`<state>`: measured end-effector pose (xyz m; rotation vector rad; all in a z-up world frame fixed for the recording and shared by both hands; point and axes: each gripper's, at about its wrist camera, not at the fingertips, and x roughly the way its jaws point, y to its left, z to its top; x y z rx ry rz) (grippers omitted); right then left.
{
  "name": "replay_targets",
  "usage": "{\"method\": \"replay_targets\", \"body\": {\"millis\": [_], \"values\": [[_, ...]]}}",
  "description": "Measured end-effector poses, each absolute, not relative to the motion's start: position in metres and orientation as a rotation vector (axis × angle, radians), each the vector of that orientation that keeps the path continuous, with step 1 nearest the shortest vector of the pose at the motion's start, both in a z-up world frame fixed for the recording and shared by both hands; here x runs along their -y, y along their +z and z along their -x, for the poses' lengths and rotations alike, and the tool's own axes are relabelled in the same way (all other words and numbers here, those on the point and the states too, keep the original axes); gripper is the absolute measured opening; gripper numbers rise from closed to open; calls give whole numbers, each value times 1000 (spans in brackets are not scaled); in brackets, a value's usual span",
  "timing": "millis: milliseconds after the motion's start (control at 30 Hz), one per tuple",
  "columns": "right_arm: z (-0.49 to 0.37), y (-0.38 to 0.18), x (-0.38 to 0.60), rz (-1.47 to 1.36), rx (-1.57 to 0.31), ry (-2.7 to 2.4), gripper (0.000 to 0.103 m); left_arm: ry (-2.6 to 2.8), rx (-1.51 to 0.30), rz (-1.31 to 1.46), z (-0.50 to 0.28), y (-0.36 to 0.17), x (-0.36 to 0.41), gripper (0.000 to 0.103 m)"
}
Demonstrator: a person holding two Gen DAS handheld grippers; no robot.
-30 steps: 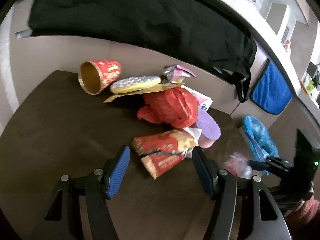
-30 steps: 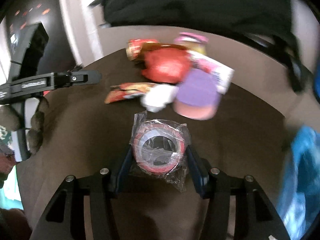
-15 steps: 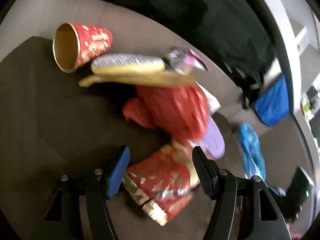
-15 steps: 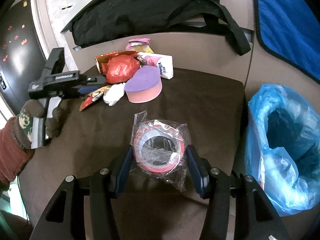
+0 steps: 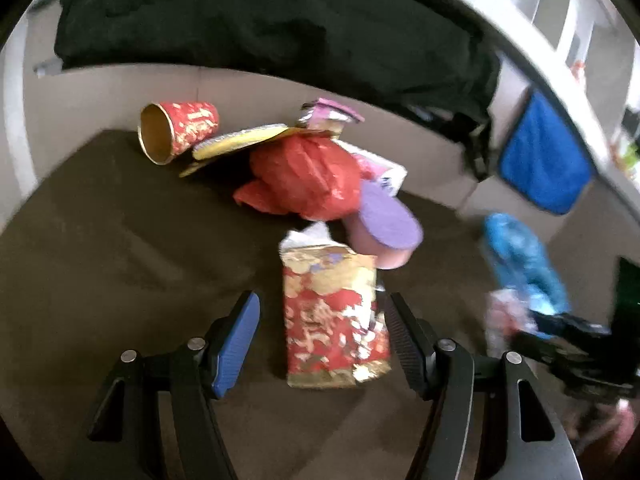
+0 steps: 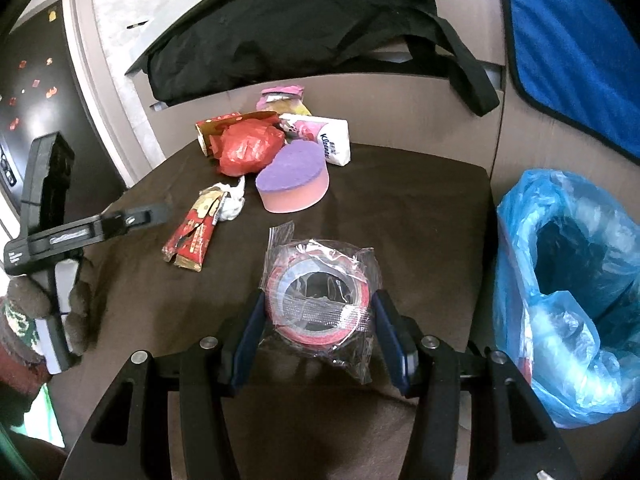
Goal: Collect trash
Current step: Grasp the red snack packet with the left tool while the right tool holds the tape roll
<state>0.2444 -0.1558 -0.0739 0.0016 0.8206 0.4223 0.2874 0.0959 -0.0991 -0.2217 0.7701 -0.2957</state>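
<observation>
Right gripper (image 6: 318, 314) clamping wrapped tape roll (image 6: 318, 300) (red-rimmed), beside blue bag (image 6: 560, 280)

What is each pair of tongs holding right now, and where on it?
Right tongs clamp the wrapped tape roll across its outer sides. Left tongs hold nothing; they straddle the red packet, open.

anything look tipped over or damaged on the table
Yes. The red paper cup lies on its side at the back, mouth open toward the camera, and the red-and-gold packet between the left gripper fingers is crumpled flat.
</observation>
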Motion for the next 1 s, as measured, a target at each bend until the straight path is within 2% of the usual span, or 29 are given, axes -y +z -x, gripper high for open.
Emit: {"method": "replay_targets", "body": {"millis": [367,600,733,1000], "values": [[-238,-74,157,-17,-805,432,51,-221,-864,206,-313,-112,-73,64],[-236,-74,152,-4,-790,436,51,-203,-852,229,-309,-109,-76,37],[-233,-72,151,7,-778,436,51,-210,-797,200,-298,-92,-74,32],[-225,-54,157,0,-729,431,51,-219,-724,233,-271,-57,-76,32]]}}
